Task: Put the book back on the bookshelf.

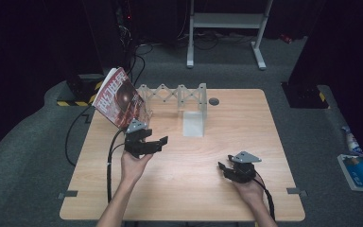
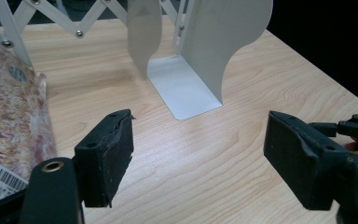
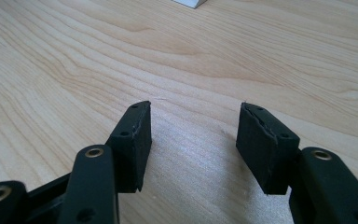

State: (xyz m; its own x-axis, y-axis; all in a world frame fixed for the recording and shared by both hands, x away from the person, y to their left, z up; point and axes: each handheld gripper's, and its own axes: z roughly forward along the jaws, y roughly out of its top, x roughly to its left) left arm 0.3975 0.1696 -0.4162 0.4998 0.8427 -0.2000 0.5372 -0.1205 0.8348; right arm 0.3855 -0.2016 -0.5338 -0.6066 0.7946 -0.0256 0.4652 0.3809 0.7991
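1. Wooden table [image 1: 189, 189]: a pale tabletop that bears all the items below.
2. Expanding book rack [image 1: 172, 93]: a white scissor lattice along the far edge, with a white metal bookend [image 2: 200, 51] standing at its right end.
3. Magazine [image 1: 119, 97]: it leans tilted at the rack's left end, just beyond the left gripper. Large red cover lettering is too blurred to read; a barcode label [image 2: 2, 179] shows in the left gripper view. Judged risk: leaning unsupported, it could slide flat or topple if nudged at its lower edge.
4. Left gripper [image 1: 155, 142]: released, jaws wide apart, nothing between them.
5. Right gripper [image 1: 224, 168]: released, empty, low over bare wood and well apart from the magazine.
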